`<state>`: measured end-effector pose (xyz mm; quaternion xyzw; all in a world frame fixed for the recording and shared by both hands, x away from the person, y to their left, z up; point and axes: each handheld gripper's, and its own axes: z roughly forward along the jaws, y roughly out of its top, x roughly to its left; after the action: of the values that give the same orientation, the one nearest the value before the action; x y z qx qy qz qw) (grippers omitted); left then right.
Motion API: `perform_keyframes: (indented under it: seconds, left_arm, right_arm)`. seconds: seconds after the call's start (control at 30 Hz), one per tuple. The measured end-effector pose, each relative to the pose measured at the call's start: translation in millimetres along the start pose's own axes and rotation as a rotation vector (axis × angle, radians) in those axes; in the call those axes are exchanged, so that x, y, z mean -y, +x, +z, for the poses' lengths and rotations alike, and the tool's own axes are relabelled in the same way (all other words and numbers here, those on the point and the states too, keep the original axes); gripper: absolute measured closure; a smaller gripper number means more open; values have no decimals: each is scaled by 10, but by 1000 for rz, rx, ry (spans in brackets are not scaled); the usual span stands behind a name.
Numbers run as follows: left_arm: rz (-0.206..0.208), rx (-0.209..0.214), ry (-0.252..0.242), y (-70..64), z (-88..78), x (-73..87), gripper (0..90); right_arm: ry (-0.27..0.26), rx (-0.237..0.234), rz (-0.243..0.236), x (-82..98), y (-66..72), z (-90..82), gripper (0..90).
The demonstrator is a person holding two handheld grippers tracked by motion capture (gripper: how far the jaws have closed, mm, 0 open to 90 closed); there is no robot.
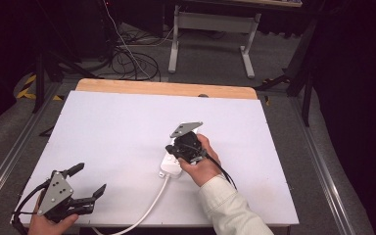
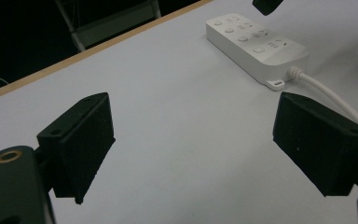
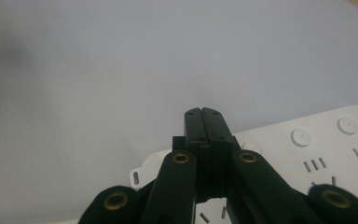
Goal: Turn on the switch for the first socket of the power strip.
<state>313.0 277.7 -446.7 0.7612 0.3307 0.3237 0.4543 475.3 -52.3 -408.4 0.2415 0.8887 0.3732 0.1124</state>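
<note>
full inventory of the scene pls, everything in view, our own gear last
power strip: 1, white, with round buttons, mid table, under the right gripper
cord: 1, white, runs from the strip to the near table edge
table: 1, white top, wood far edge
desk frame: 1, light grey, on the floor beyond the table
floor cables: a bundle, black and white, far left
left gripper: 1, black, near-left corner, open, empty
right gripper: 1, black, shut, over the strip
sleeve: 1, cream, right forearm

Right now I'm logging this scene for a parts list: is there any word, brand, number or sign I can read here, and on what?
None can be read.
White plastic power strip: round buttons and socket slots, with faint marks too small to tell.
Yellow-and-black hazard tape on the floor: plain stripes, no wording.
Black grippers and white table: no markings.
</note>
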Motion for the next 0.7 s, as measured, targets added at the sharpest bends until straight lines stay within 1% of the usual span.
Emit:
perform_keyframes:
  seconds: [0.2,0.4,0.63,0.7]
  left_arm:
    - [-3,-1,-3,7,-5,1,131]
    - [-1,-1,-3,3,-4,0,131]
    - [0,0,0,1,1,0,131]
    - [-2,0,-2,4,-1,1,130]
  right_arm:
    - [-11,3,-43,-65,73,-64,900]
    - [-35,8,-53,-97,106,-129,900]
    - [-47,7,-54,-91,106,-180,900]
    - [-52,7,-63,-90,111,-201,894]
